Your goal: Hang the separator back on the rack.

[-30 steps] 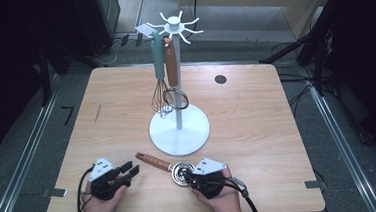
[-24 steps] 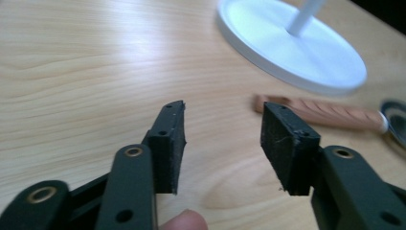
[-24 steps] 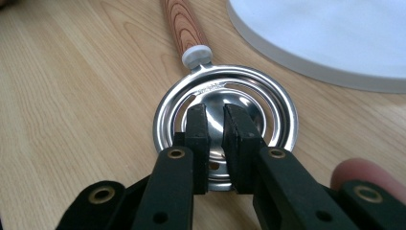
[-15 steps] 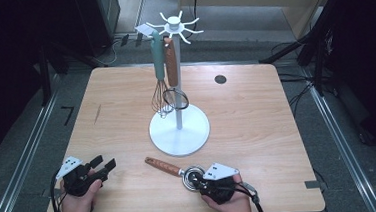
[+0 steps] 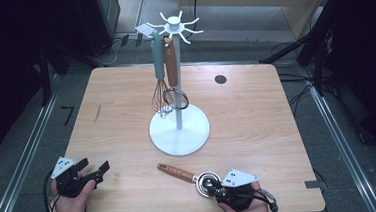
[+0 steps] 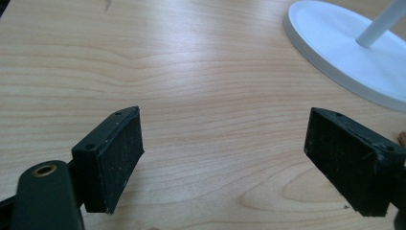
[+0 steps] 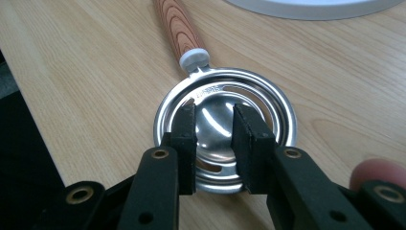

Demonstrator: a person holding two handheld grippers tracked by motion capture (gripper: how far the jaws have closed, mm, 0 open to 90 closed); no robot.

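Wooden table (image 5: 256, 111) carries a white utensil stand (image 5: 180, 131) with a whisk (image 5: 160, 88) hung on it, beyond both tongs. Embossed lettering on the metal strainer (image 7: 225, 115): unreadable. Right gripper (image 7: 215, 143) jaws narrow, just opening, over the strainer's bowl, its wooden handle (image 7: 174, 28) pointing away. Left gripper (image 6: 225, 158) jaws wide, just opening, nothing between, well apart from it.

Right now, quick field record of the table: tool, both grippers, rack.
tool: wood-handled utensil with a round slotted metal head, flat on the table near its front edge
right gripper: over the metal head, narrow gap between jaws, nothing clamped, jaws just been opening
left gripper: jaws wide apart over bare wood, nothing between them, just been opening
rack: white stand with round base, mid-table
on rack: teal-handled whisk, second wood-handled tool, both hanging
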